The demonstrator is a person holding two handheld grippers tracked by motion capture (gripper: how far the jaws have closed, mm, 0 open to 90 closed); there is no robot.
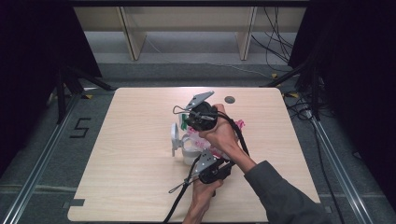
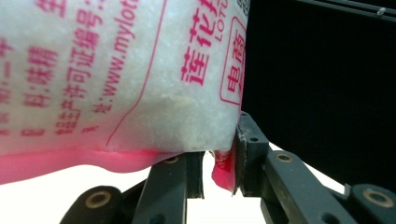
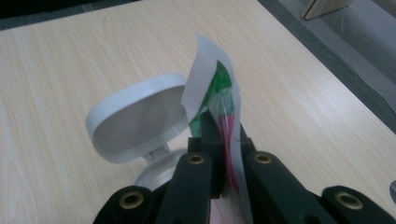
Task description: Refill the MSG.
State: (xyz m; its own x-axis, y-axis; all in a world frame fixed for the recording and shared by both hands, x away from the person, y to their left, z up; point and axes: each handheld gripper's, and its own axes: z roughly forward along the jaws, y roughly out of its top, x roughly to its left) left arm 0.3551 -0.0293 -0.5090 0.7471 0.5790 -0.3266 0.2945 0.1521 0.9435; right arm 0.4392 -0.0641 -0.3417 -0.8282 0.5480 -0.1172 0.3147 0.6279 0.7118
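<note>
- Count: one worktop point(image 1: 130, 177), pale wood grain; two tongs, one in each hand; one plastic pouch; one white container with a hinged lid.
- Pouch point(image 2: 116, 74) — clear film with pink print and Chinese characters, packed with white granules. It hangs between the two tongs, above the container and near the middle of the worktop.
- Left tongs point(image 2: 219, 163): jaws drawn in close on a pink sealed corner of the pouch; the film is pinched between the pads. In the high view the left tongs point(image 1: 210, 169) sit at the near side of the pouch, held by the left hand point(image 1: 201, 196).
- Right tongs point(image 3: 227, 135): jaws fully together on the pouch's other end, a flap of white film with green and pink print standing up past the tips. In the high view the right tongs point(image 1: 201, 116) sit at the far side, with the right hand point(image 1: 224, 133) wrapped around the body.
- Container point(image 3: 156, 175) — white, round-cornered, standing on the worktop just below the right tongs. Its lid point(image 3: 135, 116) is flipped open on a hinge and stands nearly upright. What is inside cannot be told; the tongs cover the mouth.
- One small dark round disc point(image 1: 229, 99) lies on the far part of the worktop, well apart from the pouch.
</note>
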